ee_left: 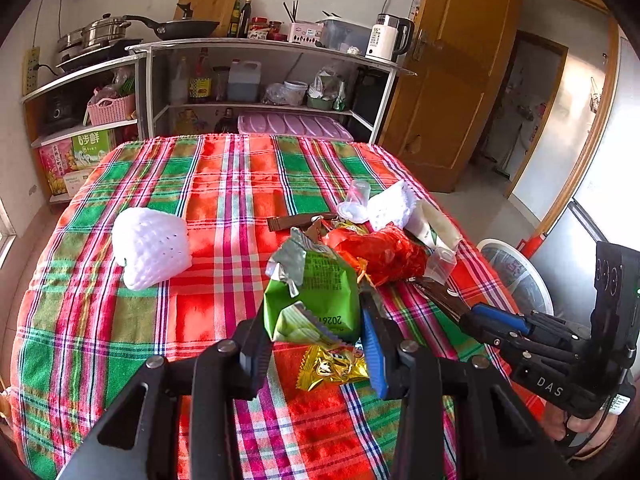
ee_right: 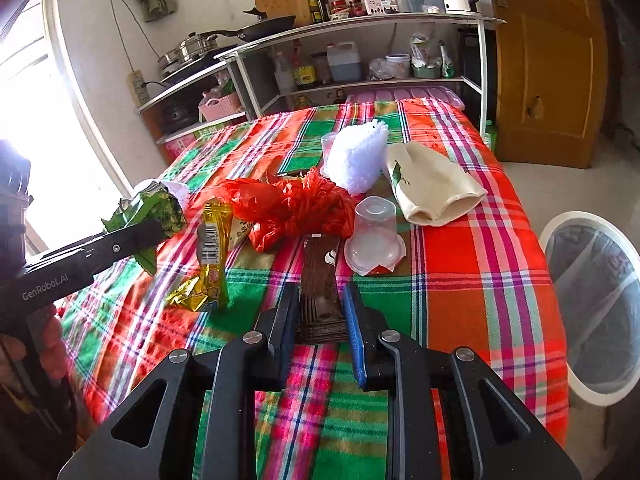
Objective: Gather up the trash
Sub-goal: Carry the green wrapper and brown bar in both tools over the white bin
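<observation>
My left gripper (ee_left: pixel 316 320) is shut on a green snack wrapper (ee_left: pixel 316 300) and holds it above the plaid table; it also shows in the right wrist view (ee_right: pixel 156 212). My right gripper (ee_right: pixel 320 312) is shut on a dark brown wrapper (ee_right: pixel 320 280) that lies on the cloth; the same gripper (ee_left: pixel 460 312) shows at the right of the left wrist view. A gold wrapper (ee_right: pixel 212 256), a crumpled red plastic bag (ee_right: pixel 292 208), a clear cup (ee_right: pixel 374 236), white foam netting (ee_right: pixel 360 156) and a beige pouch (ee_right: pixel 432 188) lie close by.
A white bin with a clear liner (ee_right: pixel 592 304) stands on the floor at the table's right side. Another white foam net (ee_left: pixel 152 246) lies at the table's left. Kitchen shelves (ee_left: pixel 260 80) stand behind the table, a wooden door (ee_left: pixel 452 80) to the right.
</observation>
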Available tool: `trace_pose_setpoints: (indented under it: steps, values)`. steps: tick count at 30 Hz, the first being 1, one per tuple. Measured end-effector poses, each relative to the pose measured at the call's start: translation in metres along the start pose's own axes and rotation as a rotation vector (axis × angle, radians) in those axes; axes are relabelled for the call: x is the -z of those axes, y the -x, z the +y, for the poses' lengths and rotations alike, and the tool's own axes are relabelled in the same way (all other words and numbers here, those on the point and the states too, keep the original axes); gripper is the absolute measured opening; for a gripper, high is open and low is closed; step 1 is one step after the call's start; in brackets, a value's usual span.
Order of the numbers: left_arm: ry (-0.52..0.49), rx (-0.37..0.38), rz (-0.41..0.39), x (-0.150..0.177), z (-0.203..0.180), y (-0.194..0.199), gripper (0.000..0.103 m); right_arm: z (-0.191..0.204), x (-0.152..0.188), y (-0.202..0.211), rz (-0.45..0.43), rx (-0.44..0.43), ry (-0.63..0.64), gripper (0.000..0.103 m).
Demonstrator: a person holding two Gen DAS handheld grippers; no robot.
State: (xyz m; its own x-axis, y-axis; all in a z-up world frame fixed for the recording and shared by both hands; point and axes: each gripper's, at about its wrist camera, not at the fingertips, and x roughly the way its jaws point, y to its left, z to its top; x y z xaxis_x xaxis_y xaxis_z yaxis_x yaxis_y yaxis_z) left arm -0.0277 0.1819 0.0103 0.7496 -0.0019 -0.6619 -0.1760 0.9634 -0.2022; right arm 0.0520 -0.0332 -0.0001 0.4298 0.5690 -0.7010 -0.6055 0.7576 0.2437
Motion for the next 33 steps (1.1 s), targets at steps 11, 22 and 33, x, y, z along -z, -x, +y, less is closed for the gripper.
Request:
trace_pose_setpoints:
  steps: [11, 22, 33]
  values:
    - [-0.087, 0.067, -0.036, -0.01, -0.043, 0.009, 0.041, -0.016, 0.017, 0.063, -0.107, 0.043, -0.027, 0.024]
    - [-0.219, 0.237, -0.004, -0.028, -0.133, -0.024, 0.041, -0.092, 0.017, 0.127, -0.223, 0.282, -0.172, 0.024]
    - [-0.353, 0.383, 0.108, -0.021, -0.235, -0.074, 0.041, -0.166, 0.033, 0.145, -0.195, 0.442, -0.285, 0.024]
